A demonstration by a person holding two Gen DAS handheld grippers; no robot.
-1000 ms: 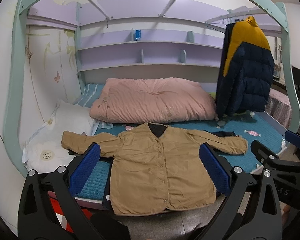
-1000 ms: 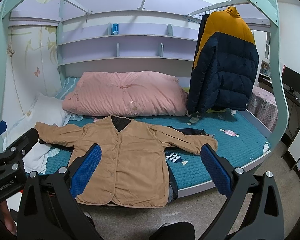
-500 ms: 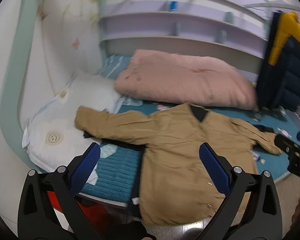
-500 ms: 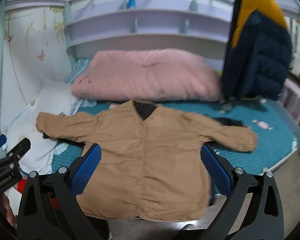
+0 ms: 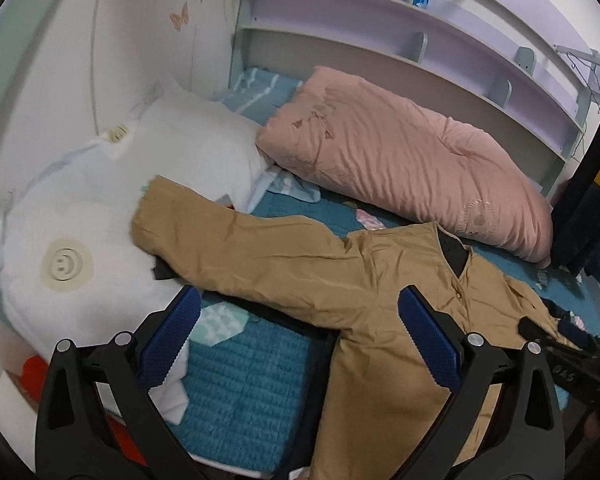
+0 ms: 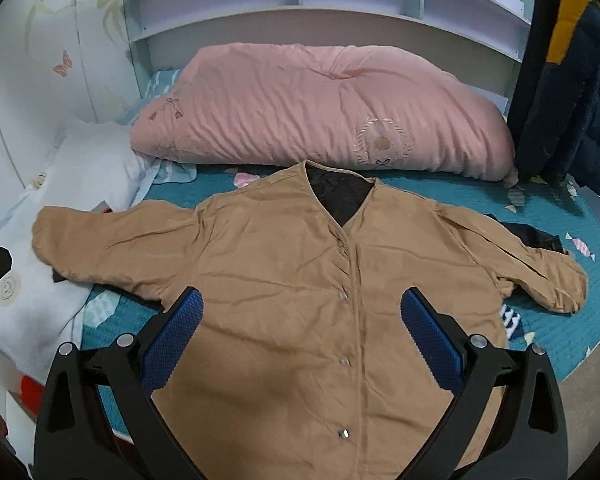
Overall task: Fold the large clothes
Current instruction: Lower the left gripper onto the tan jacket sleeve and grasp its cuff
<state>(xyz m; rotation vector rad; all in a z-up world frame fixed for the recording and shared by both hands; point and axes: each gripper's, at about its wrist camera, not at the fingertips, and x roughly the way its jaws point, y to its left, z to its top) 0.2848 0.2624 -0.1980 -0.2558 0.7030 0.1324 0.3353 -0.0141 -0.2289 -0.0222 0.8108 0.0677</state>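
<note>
Pink duvet (image 6: pixel 320 108) behind jacket (image 6: pixel 300 280), pillow (image 5: pixel 100 240) beside

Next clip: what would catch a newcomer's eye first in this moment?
The tan jacket dominates, spread buttoned and face up on the teal bed cover with both sleeves stretched out sideways. Behind it lies a bulky pink duvet, and a navy and yellow puffer coat hangs at the right edge. Both the left gripper and right gripper hover open over the jacket, holding nothing.
</note>
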